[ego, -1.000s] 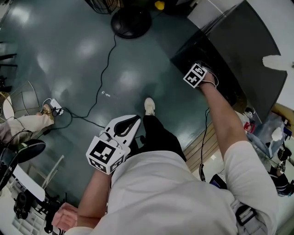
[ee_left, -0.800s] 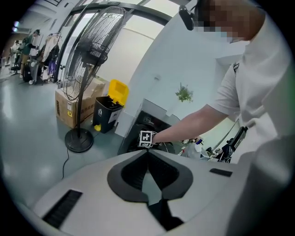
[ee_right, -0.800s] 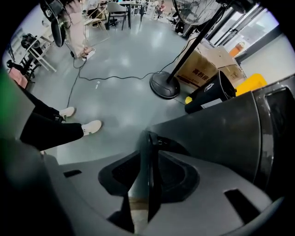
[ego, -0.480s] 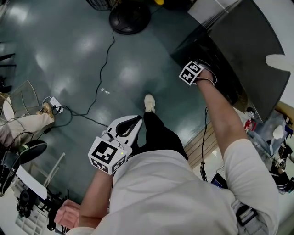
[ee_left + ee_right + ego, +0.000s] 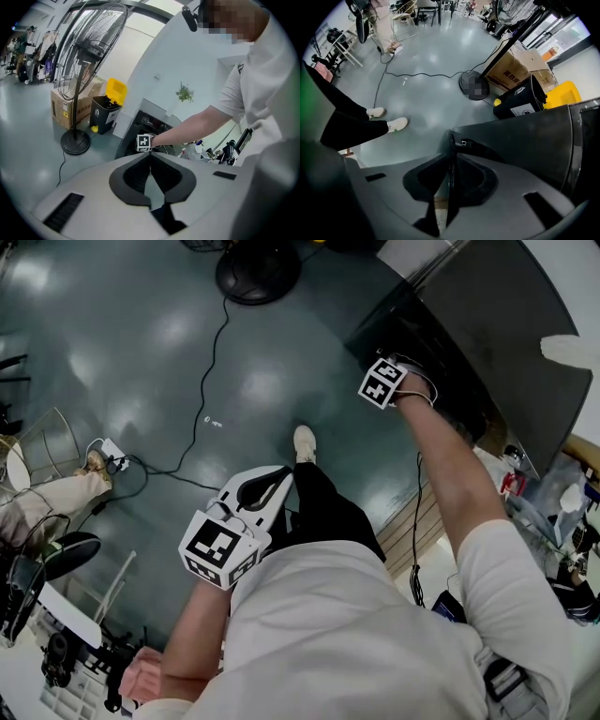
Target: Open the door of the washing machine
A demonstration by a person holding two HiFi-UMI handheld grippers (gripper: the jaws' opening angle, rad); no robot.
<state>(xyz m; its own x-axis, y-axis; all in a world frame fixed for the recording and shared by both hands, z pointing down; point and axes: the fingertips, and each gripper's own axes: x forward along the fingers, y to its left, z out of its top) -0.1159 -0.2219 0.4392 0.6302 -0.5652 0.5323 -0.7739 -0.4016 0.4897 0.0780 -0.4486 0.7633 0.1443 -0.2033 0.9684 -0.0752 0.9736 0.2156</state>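
Charcoal door [image 5: 449, 138]: sat on the front of the washing machine [image 5: 497, 343], low at the person's right front. Only its thin rim showed, standing edge-on in the right gripper view.
Door state: a black gap lay behind the rim, so it was perhaps already ajar, though the dim view left it unsure whether the latch had let go.
Right gripper [image 5: 451, 155]: pointed steeply down over the machine's front, likely because the rim was best caught from above with the arm stretched out.
Right tongs: had just been closing with the door's rim between them. The tips appeared to pinch the rim, one pad on each face, a hold suited to pulling the door outward.
Step in hand: judged to be securing the grip before the swing; the opening itself looked barely begun.
Left gripper [image 5: 149, 153]: hung at the person's waist, aimed towards the machine, probably held back to be clear of the door's path.
Left tongs: together at the tips, with nothing between them.
Person: stood just beside the machine, one white shoe [image 5: 304, 442] forward on the floor [image 5: 141, 352], which left room for the door to swing.
Surroundings: a fan base [image 5: 258, 273] and its cable [image 5: 211, 381] lay well apart from the machine on the grey-green floor, so neither should hinder the door.
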